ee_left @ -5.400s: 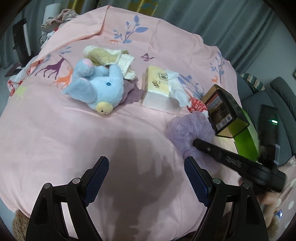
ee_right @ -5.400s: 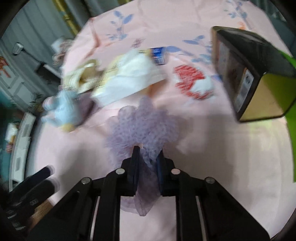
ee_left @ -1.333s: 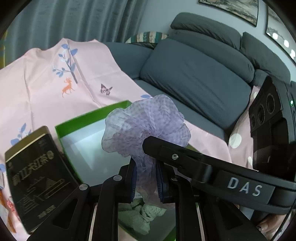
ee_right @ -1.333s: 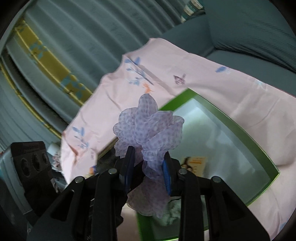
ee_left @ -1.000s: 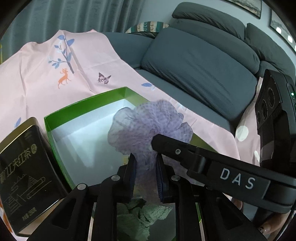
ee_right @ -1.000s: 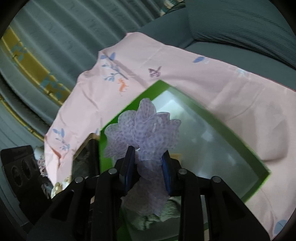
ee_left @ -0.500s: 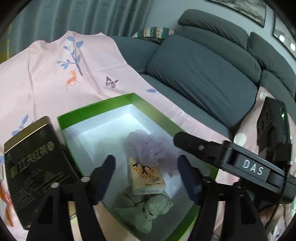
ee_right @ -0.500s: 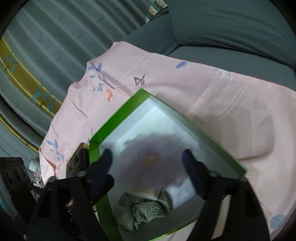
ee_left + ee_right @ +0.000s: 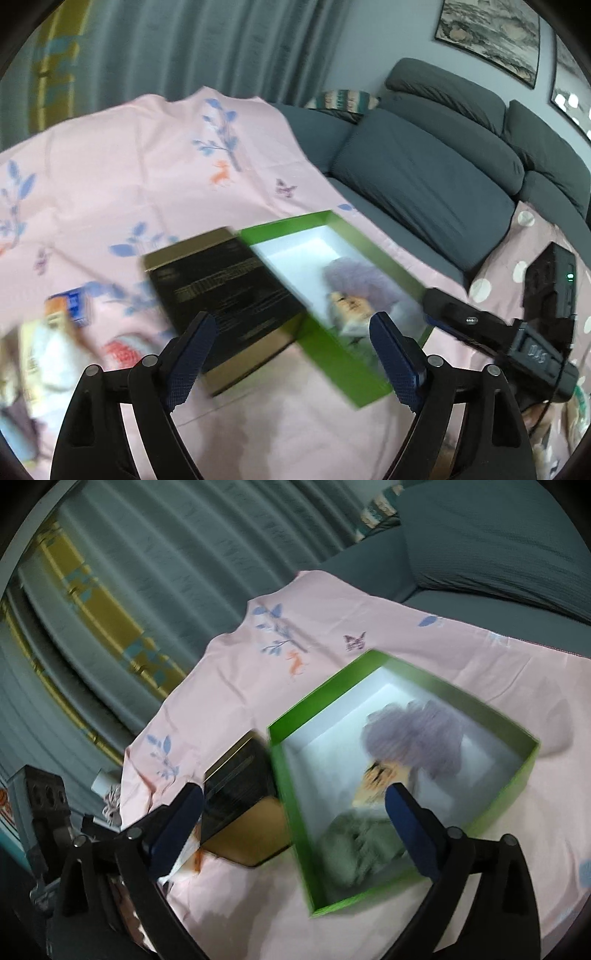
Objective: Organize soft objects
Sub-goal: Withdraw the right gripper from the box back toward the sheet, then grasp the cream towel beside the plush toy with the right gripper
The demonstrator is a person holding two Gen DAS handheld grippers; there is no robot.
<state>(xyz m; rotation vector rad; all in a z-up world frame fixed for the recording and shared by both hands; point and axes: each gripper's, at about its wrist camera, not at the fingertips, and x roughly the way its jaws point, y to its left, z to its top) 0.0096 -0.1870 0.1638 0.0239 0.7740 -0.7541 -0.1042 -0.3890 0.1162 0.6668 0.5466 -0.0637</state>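
Now lying in green box [image 9: 284, 775], lilac mesh puff [image 9: 413, 734]: featherlight, squashy, pinch gathered centre; left tool [image 9: 291, 354] and right tool [image 9: 295, 823] both opening, empty.

1. The purple mesh puff [image 9: 413, 734] lay loose inside the green box [image 9: 291, 812], near its far wall.
2. A small orange-and-white packet [image 9: 376, 779] sat just under the puff (blurred).
3. A crumpled grey-green cloth [image 9: 354, 845] filled the box's near corner.
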